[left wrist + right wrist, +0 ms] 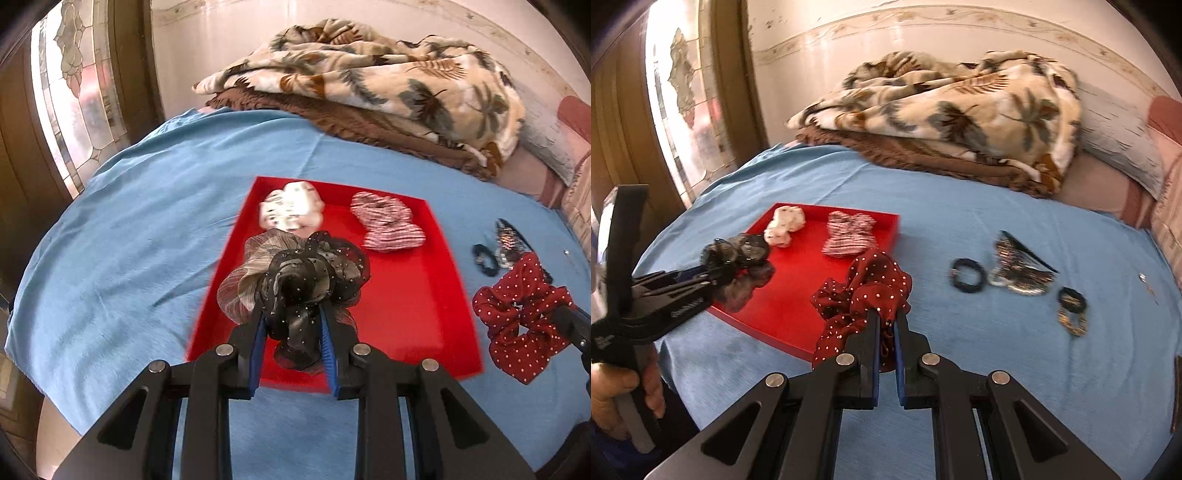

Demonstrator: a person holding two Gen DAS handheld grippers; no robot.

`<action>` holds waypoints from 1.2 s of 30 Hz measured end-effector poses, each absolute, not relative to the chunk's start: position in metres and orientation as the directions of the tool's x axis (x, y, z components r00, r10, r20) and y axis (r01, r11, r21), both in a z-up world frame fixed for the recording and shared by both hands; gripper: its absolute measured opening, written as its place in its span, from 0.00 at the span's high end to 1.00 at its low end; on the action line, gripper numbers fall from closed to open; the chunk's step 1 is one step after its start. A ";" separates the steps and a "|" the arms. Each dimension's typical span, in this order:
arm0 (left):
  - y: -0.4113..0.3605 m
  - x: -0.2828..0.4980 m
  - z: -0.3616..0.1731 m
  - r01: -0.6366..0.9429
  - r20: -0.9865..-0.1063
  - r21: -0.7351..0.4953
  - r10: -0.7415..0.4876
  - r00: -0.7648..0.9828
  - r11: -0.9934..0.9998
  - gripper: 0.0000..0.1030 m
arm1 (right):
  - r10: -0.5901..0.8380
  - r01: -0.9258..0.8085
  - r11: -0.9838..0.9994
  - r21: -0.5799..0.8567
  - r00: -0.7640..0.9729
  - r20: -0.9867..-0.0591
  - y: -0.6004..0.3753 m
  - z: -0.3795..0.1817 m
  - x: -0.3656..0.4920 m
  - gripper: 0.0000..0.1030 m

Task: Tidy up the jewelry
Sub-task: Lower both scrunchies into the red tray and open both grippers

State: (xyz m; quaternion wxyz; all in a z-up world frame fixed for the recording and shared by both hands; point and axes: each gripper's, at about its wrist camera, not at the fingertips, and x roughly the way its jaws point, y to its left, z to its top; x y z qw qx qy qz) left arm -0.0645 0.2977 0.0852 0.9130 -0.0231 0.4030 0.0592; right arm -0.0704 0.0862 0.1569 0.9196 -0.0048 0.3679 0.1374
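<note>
My left gripper point(291, 317) is shut on a black sheer dotted scrunchie point(306, 273), held just above the near left part of the red tray point(406, 295). Grey striped sheer fabric bunches beside it; I cannot tell if it is a separate piece. In the tray lie a white scrunchie point(291, 210) and a red-and-white striped scrunchie point(384, 221). My right gripper point(886, 321) is shut on a dark red polka-dot scrunchie point(864, 291) at the tray's point(798, 306) near right corner. The right wrist view also shows the left gripper point(701, 277) and the hand point(613, 391) holding it.
On the blue sheet point(979, 350) right of the tray lie a black hair tie point(967, 280), a sequined clip point(1019, 273), a second black tie point(1071, 299) and a gold beaded band point(1071, 323). A leaf-print blanket point(960, 110) and a pillow point(1119, 147) sit behind. A glazed door point(74, 110) stands left.
</note>
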 end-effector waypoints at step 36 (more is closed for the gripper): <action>0.343 -0.058 0.050 -0.122 -0.749 -0.116 -0.007 0.662 0.986 0.65 | 0.322 -0.345 0.926 0.152 0.511 -0.797 0.183 0.096 -0.025 0.92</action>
